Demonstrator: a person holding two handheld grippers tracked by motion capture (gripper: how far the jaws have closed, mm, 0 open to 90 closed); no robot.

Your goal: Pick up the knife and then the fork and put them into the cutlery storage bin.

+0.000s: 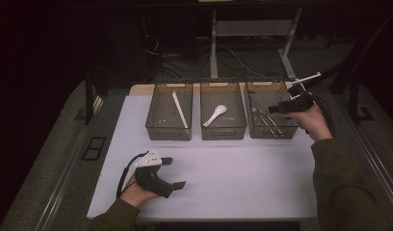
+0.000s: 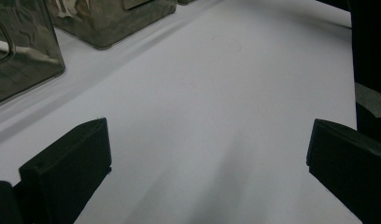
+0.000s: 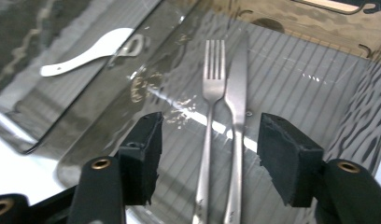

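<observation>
Three smoky transparent bins stand in a row at the back of the white table (image 1: 233, 168). The right bin (image 1: 271, 130) holds a metal fork (image 3: 211, 107) and a metal knife (image 3: 236, 116) lying side by side. My right gripper (image 1: 275, 109) hovers over this bin, open, with its jaws either side of the fork and knife (image 3: 208, 158) and nothing held. A white spoon (image 1: 215, 115) lies in the middle bin (image 1: 223, 131). A white chopstick (image 1: 180, 109) rests in the left bin (image 1: 168, 131). My left gripper (image 1: 174, 172) rests open near the table's front left, over bare surface (image 2: 207, 154).
The table's front edge (image 1: 199, 217) runs just below the left hand. Dark floor, cables and desk legs (image 1: 214, 43) lie behind the bins. A metal rail (image 1: 377, 159) borders the right side.
</observation>
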